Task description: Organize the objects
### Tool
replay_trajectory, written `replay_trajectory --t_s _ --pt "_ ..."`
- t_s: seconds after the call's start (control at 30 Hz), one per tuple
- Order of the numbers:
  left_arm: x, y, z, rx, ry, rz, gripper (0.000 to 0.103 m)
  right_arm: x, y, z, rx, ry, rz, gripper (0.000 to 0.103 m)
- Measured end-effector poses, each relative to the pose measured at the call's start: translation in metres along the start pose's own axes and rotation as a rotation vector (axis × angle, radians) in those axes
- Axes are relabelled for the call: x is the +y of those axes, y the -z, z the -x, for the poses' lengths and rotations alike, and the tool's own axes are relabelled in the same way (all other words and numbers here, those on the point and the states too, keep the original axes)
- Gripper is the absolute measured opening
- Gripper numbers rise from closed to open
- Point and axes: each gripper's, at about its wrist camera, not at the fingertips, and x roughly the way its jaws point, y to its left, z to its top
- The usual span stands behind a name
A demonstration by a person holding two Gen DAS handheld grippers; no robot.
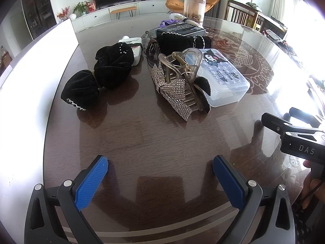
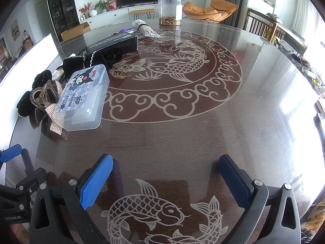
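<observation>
Hair accessories waiting beside their box

Velvet comes first on our left: a black velvet scrunchie bow lies on the counter, well apart from the white board at the edge. Behind it a small white bottle rests on its side.

Next over, we see the clear claw clip with its rhinestone bow, leaning against the near side of the lidded clear plastic box. Behind the clip, another black velvet bow sits in front of a black carton; a tall clear jar stands at the back. We judge the accessories are gathered by the box because it is where they belong, though its lid looks shut for now.

Our left tool hovers low over bare counter, jaws spread wide and holding nothing, pointed toward the clip as if lined up for a pick. Our right tool also stands wide open and empty, over the fish pattern etched in the counter, with the box off to its left. That placement suits steadying or opening the box while the left fetches pieces. We judge sorting has hardly started.
</observation>
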Motion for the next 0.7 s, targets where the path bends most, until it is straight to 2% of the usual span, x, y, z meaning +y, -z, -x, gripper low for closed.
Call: replay_trajectory --t_s 0.7 --pt "0.0029 0.0089 0.0059 0.023 0.007 -0.008 0.103 0.0003 0.0010 0.0000 -0.001 0.000 0.001 0.103"
